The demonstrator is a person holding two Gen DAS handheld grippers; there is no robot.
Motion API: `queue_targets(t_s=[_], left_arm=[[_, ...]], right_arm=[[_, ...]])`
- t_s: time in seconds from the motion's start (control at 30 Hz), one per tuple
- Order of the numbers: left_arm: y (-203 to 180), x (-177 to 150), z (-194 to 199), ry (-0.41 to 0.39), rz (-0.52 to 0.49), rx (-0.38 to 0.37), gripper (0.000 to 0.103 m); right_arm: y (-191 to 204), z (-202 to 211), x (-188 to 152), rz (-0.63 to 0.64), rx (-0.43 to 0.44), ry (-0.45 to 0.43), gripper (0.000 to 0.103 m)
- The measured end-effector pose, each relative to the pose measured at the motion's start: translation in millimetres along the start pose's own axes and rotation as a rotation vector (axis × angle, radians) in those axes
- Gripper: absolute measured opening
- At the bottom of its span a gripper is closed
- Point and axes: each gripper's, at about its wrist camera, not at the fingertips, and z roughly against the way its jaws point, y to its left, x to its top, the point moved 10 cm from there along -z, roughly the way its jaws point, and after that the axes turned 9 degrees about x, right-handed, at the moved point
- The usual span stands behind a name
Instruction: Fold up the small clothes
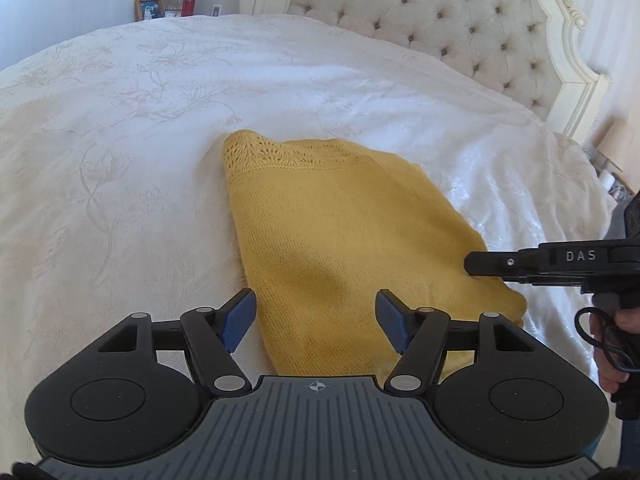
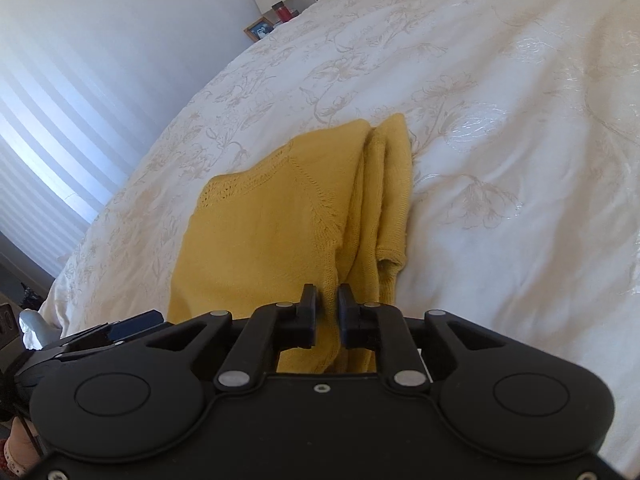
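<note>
Right wrist view: I've got the yellow knit sweater (image 2: 272,232) part-folded on the bedspread (image 2: 500,120), right gripper (image 2: 328,308) pinching its near edge, left gripper (image 1: 316,320) spread empty, final fold left.

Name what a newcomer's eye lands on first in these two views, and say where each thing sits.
The mustard-yellow knitted sweater grabs the eye first: it lies partly folded in the middle of the white floral bedspread. Next comes the right gripper, its jaws close together around a fold at the sweater's near edge. The left gripper hovers open over the sweater's near end, and a tufted cream headboard stands behind.
</note>
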Motion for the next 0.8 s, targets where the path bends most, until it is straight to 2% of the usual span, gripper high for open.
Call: queue_targets(t_s=[0.03,0.07,0.1,0.17,0.23,0.33,0.43,0.5,0.57,0.63,0.7,0.77,0.8], left_arm=[[1,-1,0,0.006,-0.004,0.004,0.064],[1,-2,0,0.008,-0.012,0.008,0.064],[2,-3,1,0.005,-0.019,0.01,0.064],[4,-4,3,0.006,-0.02,0.011,0.064],[7,-6,3,0.013,-0.016,0.012,0.064],[12,-6,3,0.017,-0.005,0.021,0.064],[12,-1,6,0.003,-0.001,0.02,0.064],[7,3,8,-0.012,-0.026,0.019,0.065],[2,4,4,-0.014,-0.054,0.019,0.066],[-2,3,-2,0.001,-0.075,0.022,0.066],[-5,-2,-10,0.029,-0.083,0.022,0.066],[-7,-17,-22,0.113,-0.102,0.019,0.066],[-7,-21,-25,0.126,-0.11,0.023,0.066]], right_arm=[[2,-1,-2,0.009,0.005,0.006,0.066],[5,-2,-4,0.019,0.008,0.018,0.07],[9,-4,-8,0.034,0.016,0.039,0.067],[17,-7,-11,0.08,0.017,0.057,0.053],[18,-10,-11,0.118,-0.013,0.055,0.019],[14,-16,-13,0.098,-0.035,0.056,0.015],[27,4,-3,0.172,-0.064,0.007,0.013],[32,19,0,0.194,-0.05,0.012,0.013],[22,20,-2,0.179,-0.07,0.048,0.013],[8,8,-14,0.17,-0.101,0.137,0.013],[3,2,-22,0.159,-0.104,0.164,0.013],[7,5,-16,0.166,-0.095,0.123,0.02],[9,8,-11,0.173,-0.094,0.087,0.025]])
